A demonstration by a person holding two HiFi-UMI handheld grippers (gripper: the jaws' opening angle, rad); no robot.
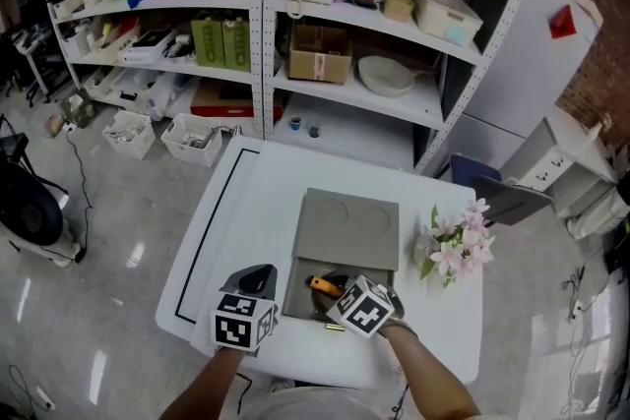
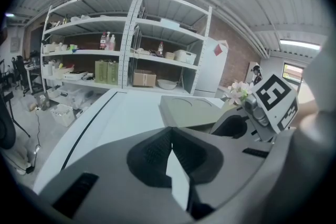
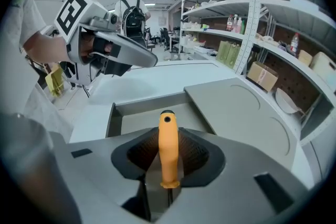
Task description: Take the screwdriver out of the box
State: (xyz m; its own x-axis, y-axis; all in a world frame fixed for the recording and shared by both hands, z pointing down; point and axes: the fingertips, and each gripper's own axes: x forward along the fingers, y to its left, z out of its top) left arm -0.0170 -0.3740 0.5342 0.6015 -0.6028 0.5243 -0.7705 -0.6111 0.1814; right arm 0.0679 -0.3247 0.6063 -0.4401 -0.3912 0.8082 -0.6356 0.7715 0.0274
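Observation:
A grey box point(image 1: 291, 296) stands open on the white table point(image 1: 246, 211), with its lid point(image 1: 349, 226) lying flat behind it. An orange-handled screwdriver point(image 1: 323, 286) is in the box. In the right gripper view its handle point(image 3: 167, 134) stands between the dark pads, which press on both sides; my right gripper point(image 3: 168, 153) is shut on it, over the box's near end. My left gripper point(image 1: 258, 278) hovers over the table just left of the box, and its jaws point(image 2: 169, 147) are shut with nothing in them. The shaft is mostly hidden below the right jaws.
A bunch of pink flowers point(image 1: 455, 246) lies right of the lid. A black line point(image 1: 212, 226) runs along the table's left side. Metal shelves point(image 1: 325, 34) with boxes and bottles stand beyond the table; bins point(image 1: 192, 138) sit on the floor.

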